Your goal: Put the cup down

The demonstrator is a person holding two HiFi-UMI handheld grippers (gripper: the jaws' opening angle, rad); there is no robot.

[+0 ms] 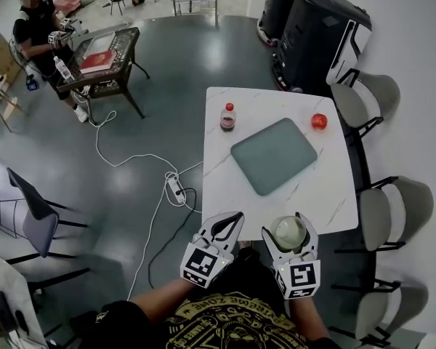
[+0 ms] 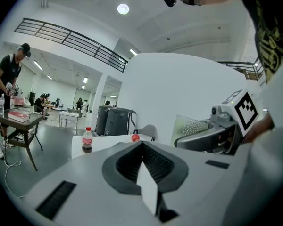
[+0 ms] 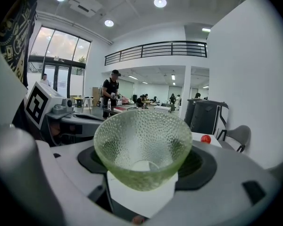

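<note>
We hold the right gripper at the table's near edge, towards its right half. Its jaws are spread partway and press on the cup, one on each side. The cup is pale green, see-through glass with a pebbled wall. It stands upright with its wide mouth up, and the jaws grip it low on the narrow part. From the head view we look straight down into it, and it sits over the table's near edge. We cannot tell whether its base touches the table top.

We hold the left gripper at the same near edge, closer to the table's left corner. Its jaws meet at the tips, and its own view shows only the ribbed pads, with nothing caught in the small dark gap behind the tips. It touches neither the cup nor the right gripper, though the two hang side by side.

A grey-green mat lies at the middle of the table, turned at an angle. A bottle with a red cap stands near the table's far left corner. A small red round thing sits near its far right corner. Both are well apart from the cup, beyond the mat.
</note>
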